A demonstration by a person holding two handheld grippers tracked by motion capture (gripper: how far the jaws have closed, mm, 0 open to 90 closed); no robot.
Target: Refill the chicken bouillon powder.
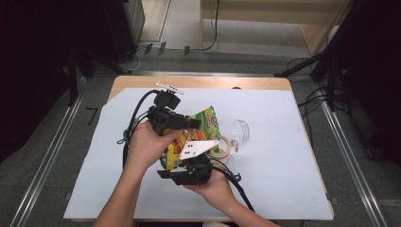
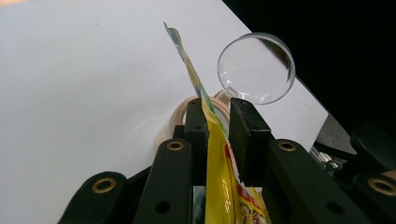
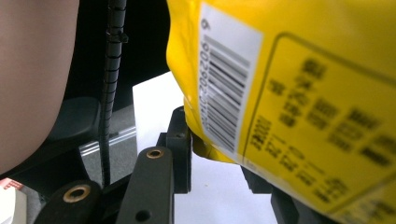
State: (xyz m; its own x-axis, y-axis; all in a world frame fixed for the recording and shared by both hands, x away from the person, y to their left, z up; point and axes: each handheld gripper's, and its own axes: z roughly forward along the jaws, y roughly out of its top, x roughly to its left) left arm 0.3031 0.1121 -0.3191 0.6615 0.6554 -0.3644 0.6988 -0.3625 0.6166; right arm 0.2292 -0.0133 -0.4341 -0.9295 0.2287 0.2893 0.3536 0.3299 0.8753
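Yellow printed film forms the snack bag (image 1: 198, 132), which is held off the tabletop (image 1: 283, 179) between both hand-held grippers, near the middle of the white sheet. The landmark for all positions below is the tape roll (image 1: 221, 147), lying flat on the sheet.

Snack bag: just beside the tape roll on its left in the high view, raised above the sheet, its green upper edge pointing toward the far side of the tabletop.

Left hand-held gripper (image 2: 218, 119): jaws nearly closed, with the thin upper edge of the bag standing edge-on between them. The left pad (image 2: 198, 126) lies against the film; a narrow gap shows at the right pad. In its own view the tape roll sits directly beyond the jaw tips.

Right hand-held gripper (image 3: 215, 144): positioned nearer the person than the tape roll, below the bag. Its jaws are narrowly parted around the lower corner of the bag, next to the barcode (image 3: 224, 88).

Clear plastic cup (image 1: 240, 131): lying on its side, just beside the tape roll on its right.
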